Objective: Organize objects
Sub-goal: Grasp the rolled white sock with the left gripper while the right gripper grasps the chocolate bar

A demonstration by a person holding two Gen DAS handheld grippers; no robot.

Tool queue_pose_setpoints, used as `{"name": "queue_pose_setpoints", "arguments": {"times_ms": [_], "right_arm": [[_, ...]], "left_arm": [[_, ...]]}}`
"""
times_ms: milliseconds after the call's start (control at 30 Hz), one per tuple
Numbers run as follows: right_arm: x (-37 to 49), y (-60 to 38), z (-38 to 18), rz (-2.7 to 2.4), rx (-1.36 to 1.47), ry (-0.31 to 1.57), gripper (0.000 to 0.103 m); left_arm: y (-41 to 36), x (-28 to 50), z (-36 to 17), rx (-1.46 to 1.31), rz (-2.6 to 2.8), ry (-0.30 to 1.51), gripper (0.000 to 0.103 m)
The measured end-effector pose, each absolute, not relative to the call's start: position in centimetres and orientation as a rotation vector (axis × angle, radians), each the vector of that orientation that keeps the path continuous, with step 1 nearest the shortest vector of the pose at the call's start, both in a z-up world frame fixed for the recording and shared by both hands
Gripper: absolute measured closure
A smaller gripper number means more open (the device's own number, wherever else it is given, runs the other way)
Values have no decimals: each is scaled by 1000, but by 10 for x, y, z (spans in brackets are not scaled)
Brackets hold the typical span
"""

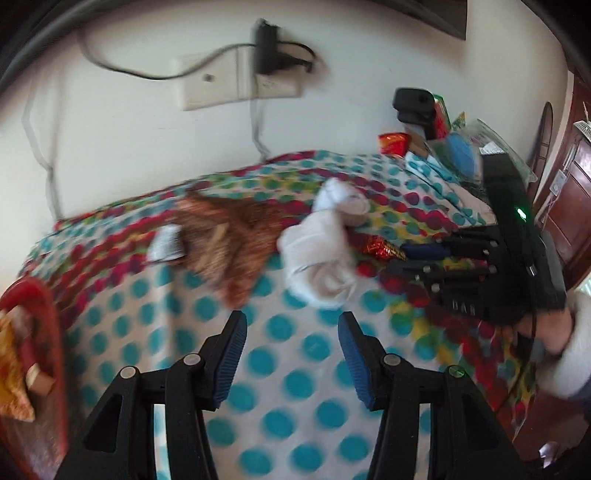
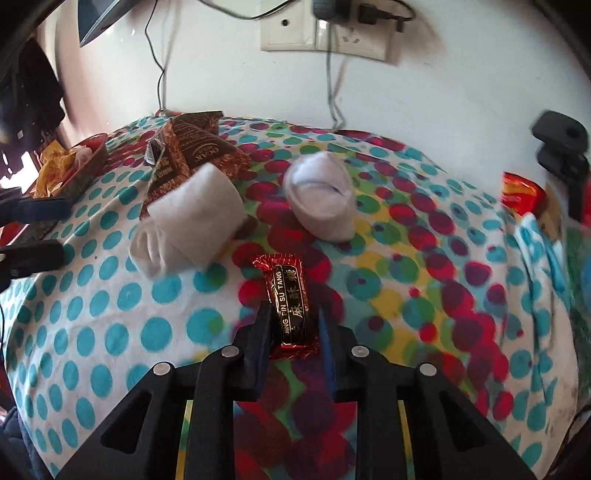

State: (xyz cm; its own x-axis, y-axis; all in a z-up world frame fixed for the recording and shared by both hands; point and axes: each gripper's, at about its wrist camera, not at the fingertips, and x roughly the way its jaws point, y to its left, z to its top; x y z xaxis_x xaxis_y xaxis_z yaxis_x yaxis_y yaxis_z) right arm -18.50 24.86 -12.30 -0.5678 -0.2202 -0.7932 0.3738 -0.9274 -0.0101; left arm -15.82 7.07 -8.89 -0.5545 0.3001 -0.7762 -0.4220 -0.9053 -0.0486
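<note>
A red and black wrapped candy (image 2: pixel 284 273) lies lengthwise between the fingers of my right gripper (image 2: pixel 293 311), which is shut on it just above the dotted cloth (image 2: pixel 110 332). The left wrist view shows the same candy (image 1: pixel 380 249) at that gripper's tips (image 1: pixel 404 258). Two rolled white socks (image 2: pixel 192 218) (image 2: pixel 321 195) lie beyond it, beside a brown snack packet (image 2: pixel 192 147). My left gripper (image 1: pixel 292 321) hangs open over the cloth with nothing between its fingers, short of the socks (image 1: pixel 321 251) and the brown packet (image 1: pixel 229 236).
A red basket (image 1: pixel 48 314) (image 2: pixel 98 147) holding wrappers sits at the cloth's left edge. A red packet (image 2: pixel 521 192), a black clamp (image 2: pixel 561 140) and a heap of packets (image 1: pixel 461 155) crowd the right. Behind is a wall with a socket (image 2: pixel 325 33) and cables. A hand (image 1: pixel 554 332) holds the right gripper.
</note>
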Motion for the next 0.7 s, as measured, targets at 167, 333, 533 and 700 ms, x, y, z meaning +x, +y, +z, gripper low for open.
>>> {"name": "queue_pose_setpoints", "arguments": {"times_ms": [167,333,533,700], "right_arm": [[-184,257,-123,-2524,1227,216,79],[-183,255,-122,-2528,1226,227,79],[-184,255,-121,-2530,1227,231,79],[-185,254,-121,-2523,1226,229,76]], "left_arm": [[103,-179,-95,-1204,2446,182,50],[126,-197,-99,-1216,2455,210,50],[127,-215,-109,-1229,2548,230,50],[123,-216,-119,-1230,2585,285,50]]}}
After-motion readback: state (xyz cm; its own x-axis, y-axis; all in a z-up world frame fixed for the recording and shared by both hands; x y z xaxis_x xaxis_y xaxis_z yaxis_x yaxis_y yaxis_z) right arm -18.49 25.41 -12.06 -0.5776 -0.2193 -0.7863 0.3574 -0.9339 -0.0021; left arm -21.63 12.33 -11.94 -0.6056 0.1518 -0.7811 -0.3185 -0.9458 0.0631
